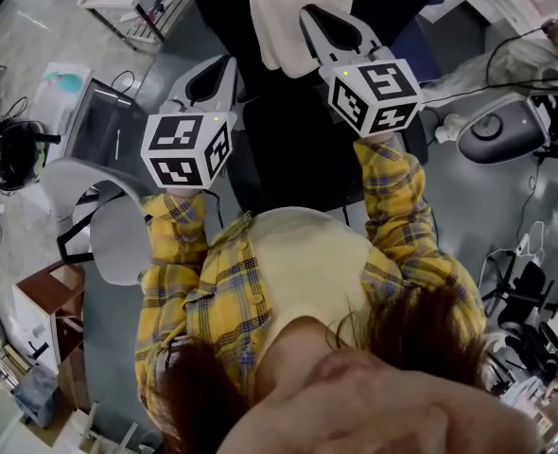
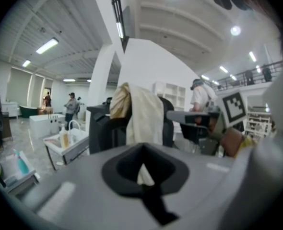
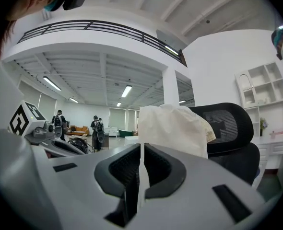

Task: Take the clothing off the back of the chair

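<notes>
A cream garment (image 1: 293,12) hangs over the back of a black office chair (image 1: 288,149) in front of me. My right gripper (image 1: 322,17) reaches into the cloth; in the right gripper view its jaws (image 3: 141,152) are shut with a cream fold pinched between them, and the garment (image 3: 177,126) bulges up in front of the mesh chair back (image 3: 228,123). My left gripper (image 1: 217,64) sits at the chair's left side. In the left gripper view its jaws (image 2: 142,169) stand shut with a strip of cream cloth in the gap, and the garment (image 2: 144,114) drapes the chair back beyond.
A white chair (image 1: 109,230) and a brown wooden cabinet (image 1: 47,301) stand at my left. A grey round machine (image 1: 506,126) with cables lies on the floor at right. A white cart with bottles (image 2: 64,143) stands left of the chair. People (image 3: 96,128) stand far off.
</notes>
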